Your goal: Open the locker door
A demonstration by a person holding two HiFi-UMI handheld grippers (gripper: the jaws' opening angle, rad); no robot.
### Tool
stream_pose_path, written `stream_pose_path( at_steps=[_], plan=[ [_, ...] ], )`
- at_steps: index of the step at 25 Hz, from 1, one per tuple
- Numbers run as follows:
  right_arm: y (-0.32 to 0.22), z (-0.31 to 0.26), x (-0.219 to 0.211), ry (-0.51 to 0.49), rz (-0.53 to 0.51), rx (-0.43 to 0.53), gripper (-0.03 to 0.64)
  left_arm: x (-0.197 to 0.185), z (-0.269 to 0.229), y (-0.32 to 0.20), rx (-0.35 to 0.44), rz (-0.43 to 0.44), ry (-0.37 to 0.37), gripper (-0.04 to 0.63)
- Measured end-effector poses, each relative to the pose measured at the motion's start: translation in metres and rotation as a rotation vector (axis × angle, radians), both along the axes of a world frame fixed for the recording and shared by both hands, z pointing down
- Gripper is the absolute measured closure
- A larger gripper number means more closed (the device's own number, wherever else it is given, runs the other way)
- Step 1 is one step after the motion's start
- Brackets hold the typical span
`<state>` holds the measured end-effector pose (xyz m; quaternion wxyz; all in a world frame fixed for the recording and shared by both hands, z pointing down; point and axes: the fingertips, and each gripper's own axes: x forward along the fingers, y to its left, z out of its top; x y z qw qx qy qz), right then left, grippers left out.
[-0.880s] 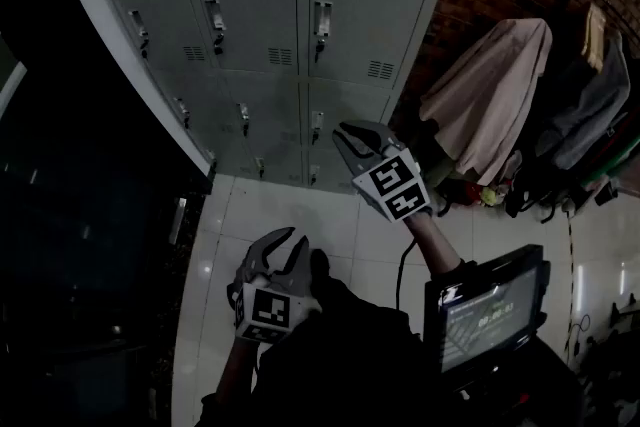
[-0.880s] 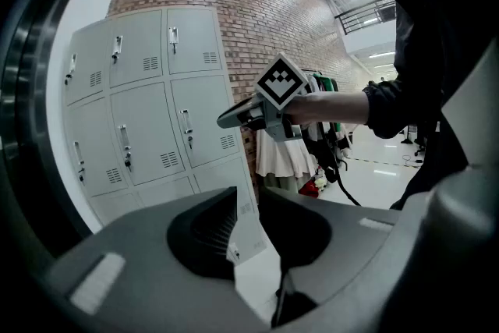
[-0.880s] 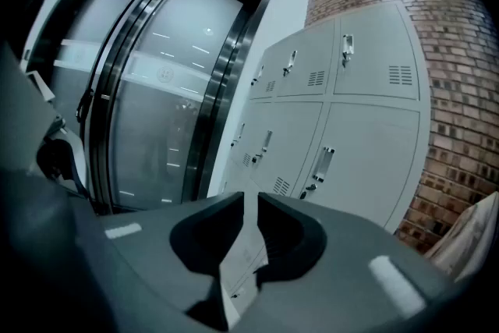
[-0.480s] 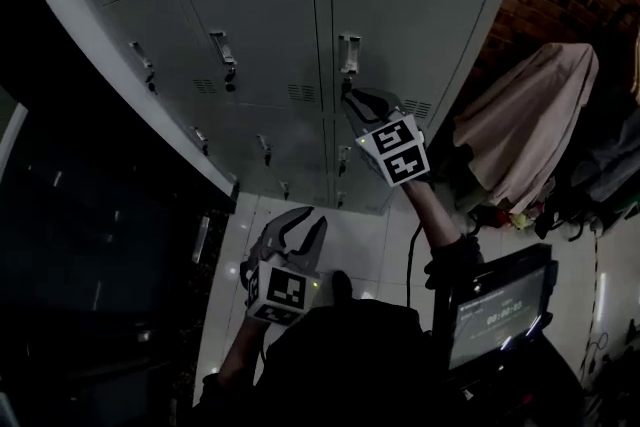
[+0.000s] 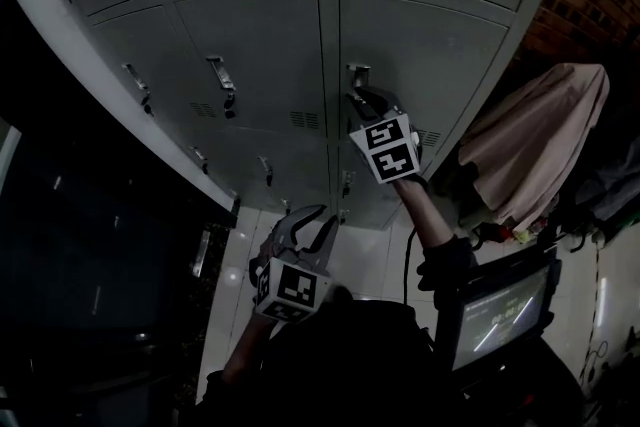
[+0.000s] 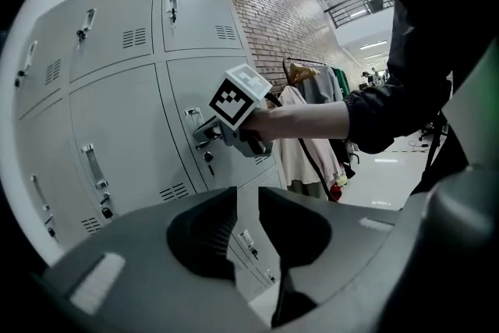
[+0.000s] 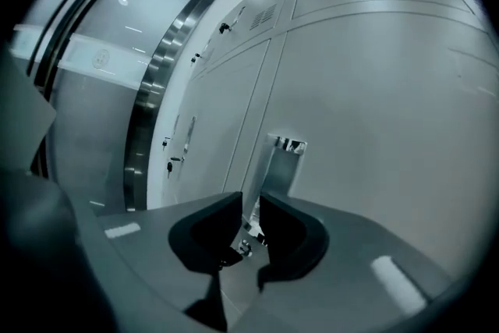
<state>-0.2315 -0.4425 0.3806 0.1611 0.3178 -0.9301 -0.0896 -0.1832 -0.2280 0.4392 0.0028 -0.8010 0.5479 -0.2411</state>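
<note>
Head view: you are holding the right gripper (image 5: 362, 100) up at centre frame, against the bank of grey metal lockers (image 5: 250, 25). Its tips are sitting just below the upright silver latch handle (image 5: 357, 75) on the grey locker door (image 5: 440, 55), which is standing shut.

Right gripper view: the jaws are standing a narrow slit apart. The lower end of the latch handle (image 7: 283, 158) is showing through that slit. Whether the pads are touching it cannot be told.

You are carrying the left gripper (image 5: 308, 221) low at centre frame, well apart from the lockers. Its own view is showing its jaws slightly parted with nothing between them.

A beige garment (image 5: 540, 145) is hanging at the right edge, and a lit screen (image 5: 500, 315) is glowing at lower right.
</note>
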Motion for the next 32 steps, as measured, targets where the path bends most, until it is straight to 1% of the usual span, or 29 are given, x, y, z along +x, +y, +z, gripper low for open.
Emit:
stream_pose_path(
  at_steps=[2,6,8,12,16,23,32],
  plan=[
    [-0.004,0.001,0.0,-0.009,0.028,-0.003,0.563,-0.002,0.001,-0.001,-0.008,0.004,0.002,0.502],
    [-0.01,0.001,0.001,-0.01,0.097,0.03,0.586,-0.006,0.002,-0.004,-0.011,0.013,0.002,0.502],
    [-0.01,0.002,-0.002,-0.01,0.126,0.025,0.588,-0.007,0.004,-0.004,-0.014,0.019,0.001,0.502],
    [-0.012,0.0,-0.006,-0.053,0.158,-0.001,0.584,-0.007,0.005,-0.002,-0.021,0.03,0.007,0.502],
    [-0.013,0.001,-0.005,-0.059,0.153,-0.021,0.575,-0.012,0.008,0.002,-0.027,0.031,0.008,0.502],
    [-0.009,0.0,-0.003,-0.079,0.13,-0.044,0.583,-0.014,0.008,0.007,-0.027,0.042,0.017,0.502],
    [0.031,0.0,0.008,-0.085,0.07,-0.04,0.578,-0.019,0.006,0.014,-0.026,0.056,0.025,0.502]
  ],
)
